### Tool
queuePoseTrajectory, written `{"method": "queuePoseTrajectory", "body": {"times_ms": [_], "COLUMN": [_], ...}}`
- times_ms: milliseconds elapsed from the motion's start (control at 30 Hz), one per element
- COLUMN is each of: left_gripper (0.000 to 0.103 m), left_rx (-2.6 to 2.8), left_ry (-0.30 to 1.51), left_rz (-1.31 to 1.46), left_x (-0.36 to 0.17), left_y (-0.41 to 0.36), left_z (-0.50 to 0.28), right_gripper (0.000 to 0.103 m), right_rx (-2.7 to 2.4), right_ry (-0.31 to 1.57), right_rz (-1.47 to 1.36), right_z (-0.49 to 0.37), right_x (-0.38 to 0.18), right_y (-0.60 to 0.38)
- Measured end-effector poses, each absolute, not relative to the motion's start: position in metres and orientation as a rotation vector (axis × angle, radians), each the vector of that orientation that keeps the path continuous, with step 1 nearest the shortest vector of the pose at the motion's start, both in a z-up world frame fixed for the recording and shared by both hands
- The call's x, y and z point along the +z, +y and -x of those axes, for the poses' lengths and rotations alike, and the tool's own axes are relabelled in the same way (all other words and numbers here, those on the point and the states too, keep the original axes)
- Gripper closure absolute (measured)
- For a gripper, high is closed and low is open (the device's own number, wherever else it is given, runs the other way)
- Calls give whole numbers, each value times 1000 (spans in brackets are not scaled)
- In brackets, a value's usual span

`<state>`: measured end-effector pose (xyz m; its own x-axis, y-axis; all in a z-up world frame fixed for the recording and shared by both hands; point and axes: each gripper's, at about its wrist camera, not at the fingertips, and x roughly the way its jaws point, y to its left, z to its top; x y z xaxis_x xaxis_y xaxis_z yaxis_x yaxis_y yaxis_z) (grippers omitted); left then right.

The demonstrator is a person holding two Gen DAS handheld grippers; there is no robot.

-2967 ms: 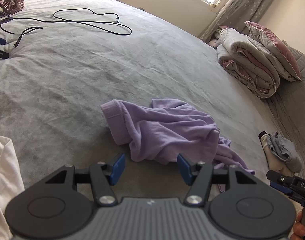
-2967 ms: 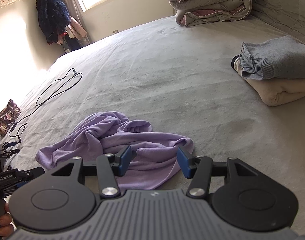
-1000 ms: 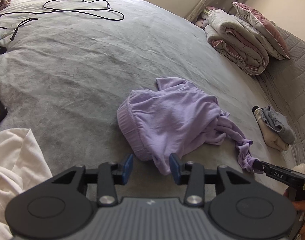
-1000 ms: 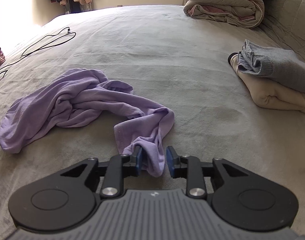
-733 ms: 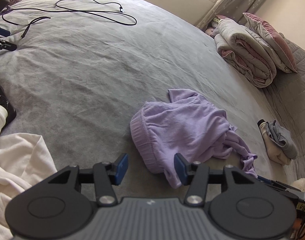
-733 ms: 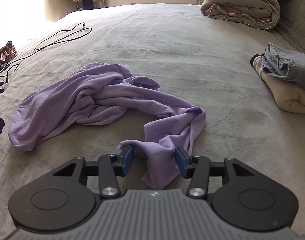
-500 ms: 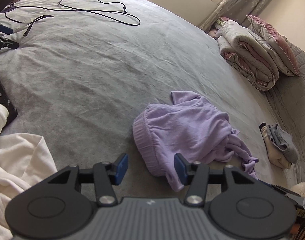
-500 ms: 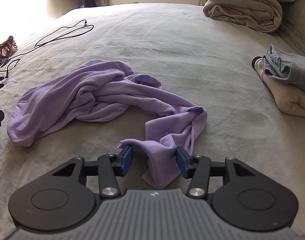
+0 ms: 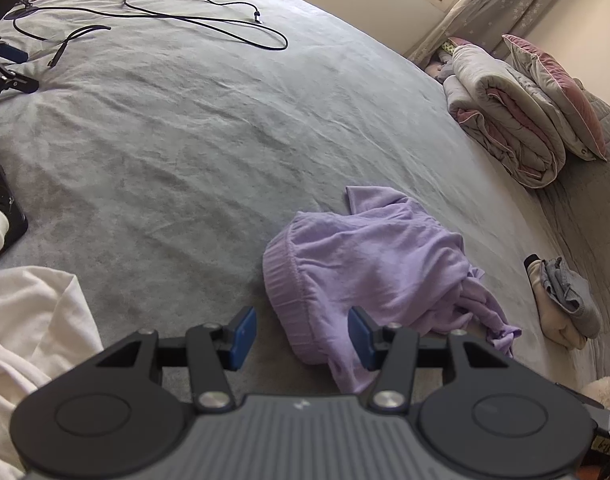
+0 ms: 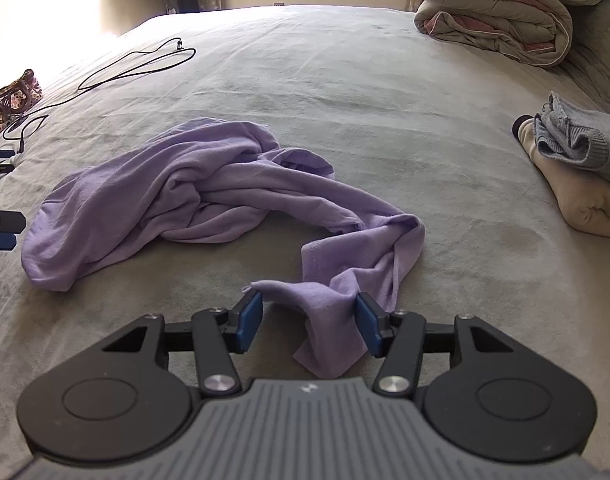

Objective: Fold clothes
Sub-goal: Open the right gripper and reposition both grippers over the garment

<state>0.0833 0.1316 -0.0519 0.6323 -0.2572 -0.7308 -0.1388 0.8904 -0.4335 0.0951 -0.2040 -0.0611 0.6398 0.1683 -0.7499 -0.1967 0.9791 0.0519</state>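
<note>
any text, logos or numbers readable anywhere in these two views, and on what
No word reads in full.
White lettering on the spare black gripper lying far left on the bed: too small to read.
Small tag at the lower right corner of the left wrist view: handwritten marks, illegible.
Small white emblem on the left gripper body and on the right gripper body: a logo, no letters.

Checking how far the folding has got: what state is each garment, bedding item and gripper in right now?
Purple garment: crumpled, unfolded, lying on the bed.
Left gripper: open, jaws just opened, waistband end between them.
Right gripper: open, jaws just opening, loose cloth end between them.
Grey garment: folded, stacked on the cream one.
Cream garment: folded.
Quilt: folded.
Black cable: loose, unplugged.
</note>
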Motion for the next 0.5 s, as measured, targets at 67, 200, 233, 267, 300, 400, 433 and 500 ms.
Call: {"method": "queuePoseTrajectory", "body": {"times_ms": [67,200,233,267,300,400,433,500], "left_gripper": [51,52,52,52,53,53,53,53], "left_rx": [-69,-61,-60,-59,-58,-55,-55,-53], "left_ry": [894,897,899,900,902,906,907,910], "left_rz": [488,500,505,509,514,525,527,529], "left_x": [-52,-54,-55,-56,-57,-60,-62,-64], "left_y": [132,131,131,131,131,131,131,130], "left_z": [-85,-89,-90,-92,-93,-98,-100,-105], "right_gripper": [47,46,46,46,46,46,46,46], "right_rx": [209,209,209,209,209,212,214,217], "right_ry": [854,860,862,863,865,864,863,862], "right_rz": [36,35,34,35,37,39,39,39], "right_z": [-96,-98,-99,-100,-100,-102,-102,-104], "right_x": [-62,-65,-66,-66,-67,-68,-68,-68], "right_y": [-204,-205,-205,-205,-205,-206,-207,-208]}}
